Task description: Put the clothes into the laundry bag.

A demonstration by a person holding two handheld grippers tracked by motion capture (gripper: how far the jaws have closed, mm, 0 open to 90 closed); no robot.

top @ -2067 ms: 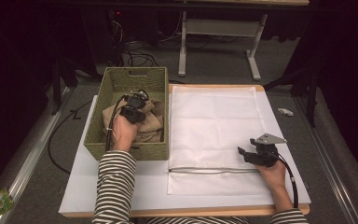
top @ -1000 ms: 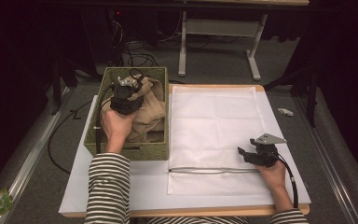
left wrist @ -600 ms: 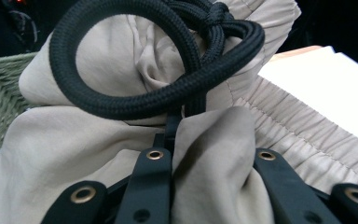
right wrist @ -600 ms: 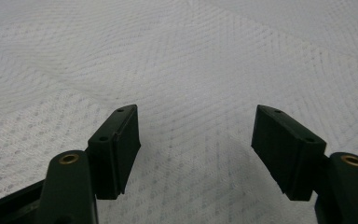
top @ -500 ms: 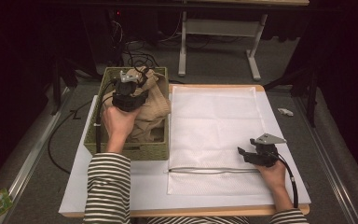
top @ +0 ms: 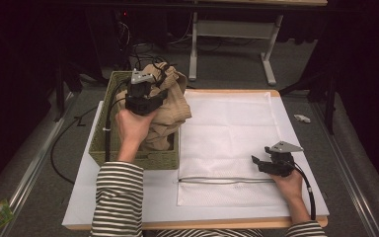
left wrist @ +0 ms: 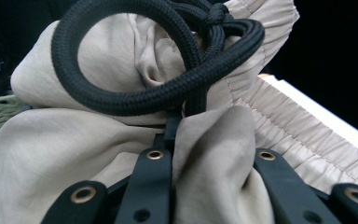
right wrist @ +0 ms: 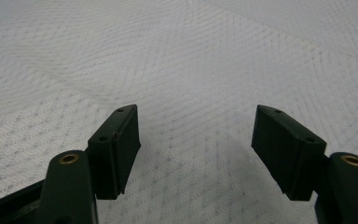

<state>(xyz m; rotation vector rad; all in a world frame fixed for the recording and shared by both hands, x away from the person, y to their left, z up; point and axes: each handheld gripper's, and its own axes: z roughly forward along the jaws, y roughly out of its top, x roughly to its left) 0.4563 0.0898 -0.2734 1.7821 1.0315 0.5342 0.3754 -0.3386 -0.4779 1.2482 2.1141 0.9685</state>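
Left gripper (top: 154,94) clenched on a fold of the beige garment (top: 170,111) (black drawstring (left wrist: 168,70) looped just past its jaws), bundle hanging over the green basket (top: 133,157). Right gripper (top: 257,160) spread wide, resting on the white mesh bag (top: 227,133).

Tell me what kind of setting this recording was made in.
Probably a lab or workshop data-collection station, not a home: a white board serves as worktop on a grey carpeted floor, a desk frame and loose cables stand in the dark background, and hand-held grippers work a beige garment from a woven basket.
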